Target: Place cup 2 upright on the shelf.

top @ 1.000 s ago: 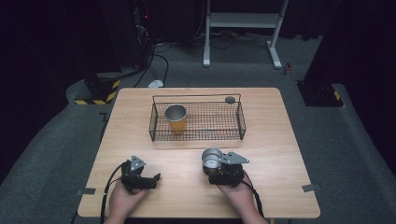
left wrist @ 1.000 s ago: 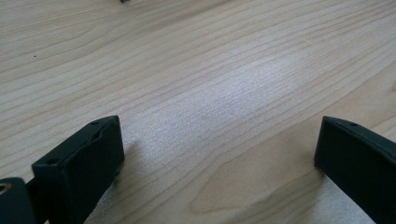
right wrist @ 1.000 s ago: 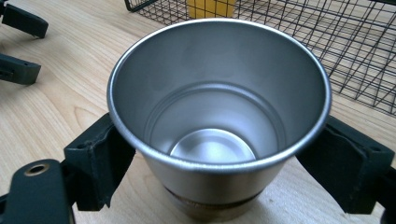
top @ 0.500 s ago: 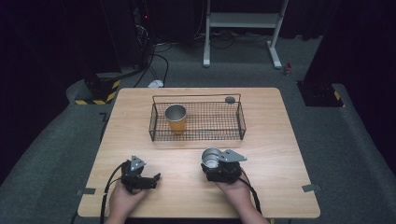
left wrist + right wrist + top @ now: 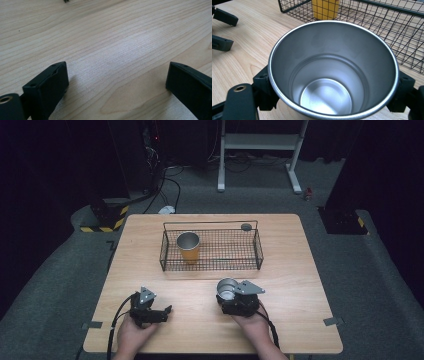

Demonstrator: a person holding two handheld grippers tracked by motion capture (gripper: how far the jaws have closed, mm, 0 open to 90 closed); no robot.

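High view: left tongs [image 5: 167,309] just narrowed, empty.

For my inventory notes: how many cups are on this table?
2. A yellow cup stands inside the wire basket, left end. A silver cup is between the right gripper's jaws, before the basket.

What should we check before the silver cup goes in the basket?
1. Right tool grips the silver cup, a jaw on each side: ok.
2. Silver cup upright and empty: ok.
3. Wire basket has free floor beside the yellow cup: ok.
4. Left tool holds nothing, its jaws just closing a little over bare table: ok.
5. Small dark thing at the basket's back edge, inside or outside: cannot tell.
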